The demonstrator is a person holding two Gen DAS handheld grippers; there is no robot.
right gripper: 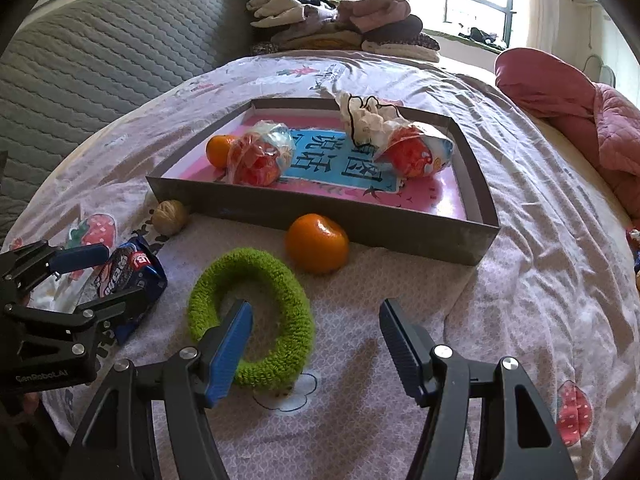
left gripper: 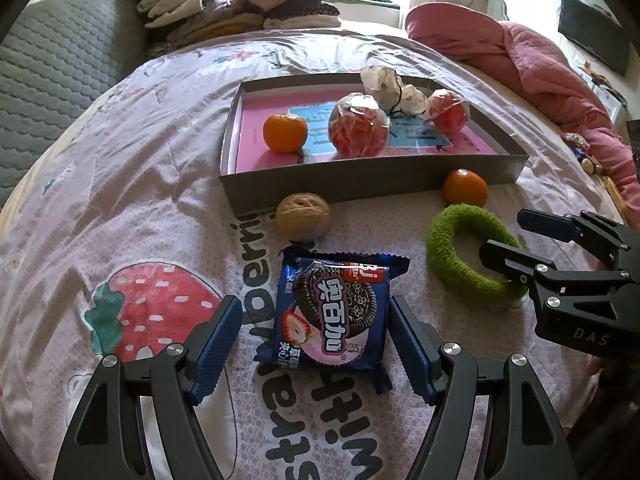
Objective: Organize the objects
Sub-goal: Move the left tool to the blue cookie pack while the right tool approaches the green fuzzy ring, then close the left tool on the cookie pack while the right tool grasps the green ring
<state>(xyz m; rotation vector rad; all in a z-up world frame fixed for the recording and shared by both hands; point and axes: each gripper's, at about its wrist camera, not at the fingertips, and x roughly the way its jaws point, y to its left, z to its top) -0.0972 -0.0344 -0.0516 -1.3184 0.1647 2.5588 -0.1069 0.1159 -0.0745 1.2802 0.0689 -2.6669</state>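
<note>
A grey box lid (left gripper: 360, 188) (right gripper: 320, 208) with a pink lining lies on the bed. In it are a tangerine (left gripper: 285, 133), two wrapped red balls (left gripper: 358, 130) (left gripper: 447, 111) and a crumpled white wrapper (left gripper: 386, 84). In front of it lie a walnut (left gripper: 304, 217) (right gripper: 170, 217), a second tangerine (left gripper: 465, 188) (right gripper: 317, 243), a green fuzzy ring (left gripper: 464, 256) (right gripper: 252, 316) and a blue Oreo packet (left gripper: 332, 316) (right gripper: 128, 276). My left gripper (left gripper: 316, 348) (right gripper: 100, 276) is open, its fingers on either side of the packet. My right gripper (right gripper: 316, 344) (left gripper: 508, 236) is open, one finger inside the ring.
The bedsheet (left gripper: 140, 200) has strawberry prints and lettering. Folded clothes (left gripper: 240, 0) are stacked at the far end. A pink quilt (left gripper: 540, 60) lies at the right. A grey padded headboard (right gripper: 100, 60) runs along the left.
</note>
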